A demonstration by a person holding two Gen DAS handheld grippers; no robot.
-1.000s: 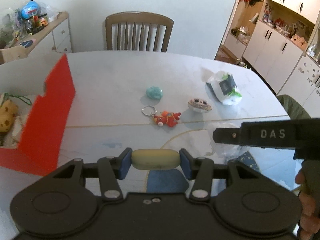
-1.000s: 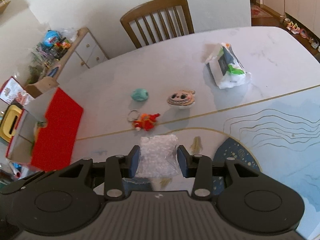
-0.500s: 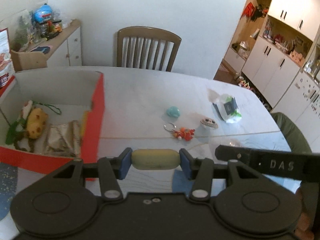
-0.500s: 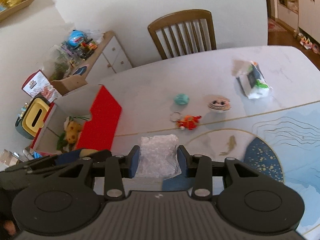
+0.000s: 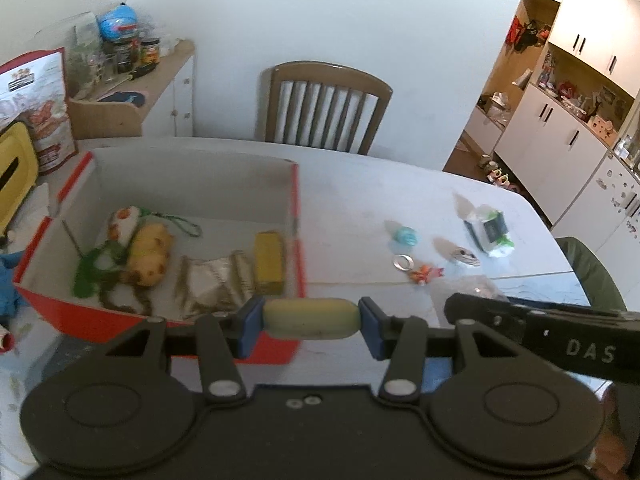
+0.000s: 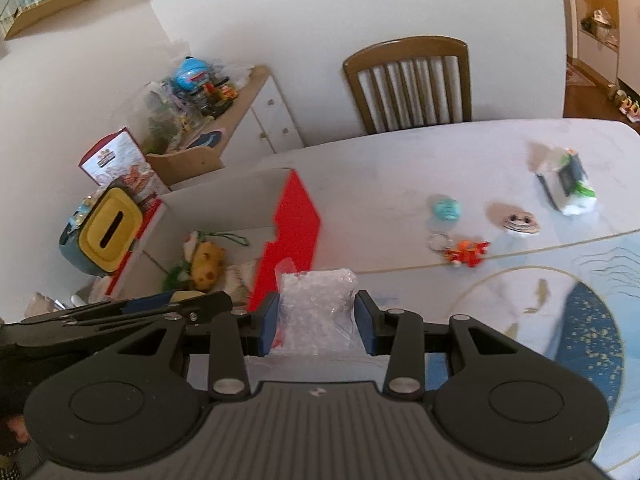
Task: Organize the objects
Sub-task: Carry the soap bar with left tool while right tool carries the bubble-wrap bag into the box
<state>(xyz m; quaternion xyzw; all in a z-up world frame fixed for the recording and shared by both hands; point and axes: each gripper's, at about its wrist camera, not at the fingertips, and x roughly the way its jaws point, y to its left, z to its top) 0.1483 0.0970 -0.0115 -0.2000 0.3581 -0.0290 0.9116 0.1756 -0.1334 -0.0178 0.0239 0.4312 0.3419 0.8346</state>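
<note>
My left gripper is shut on a pale yellow oval piece, held above the near right corner of the red box. My right gripper is shut on a clear bag of white beads, held above the table just right of the red box. The box holds a yellow plush toy, a silver packet and a yellow block. On the table lie a teal ball, a red keychain, a shell-like disc and a wipes pack.
A wooden chair stands behind the table. A side cabinet with clutter is at the back left. A yellow tissue box sits left of the red box. White cupboards are at the right.
Both grippers have risen and swung left toward the red box, still holding their objects. The inside of the box has come into full view.
</note>
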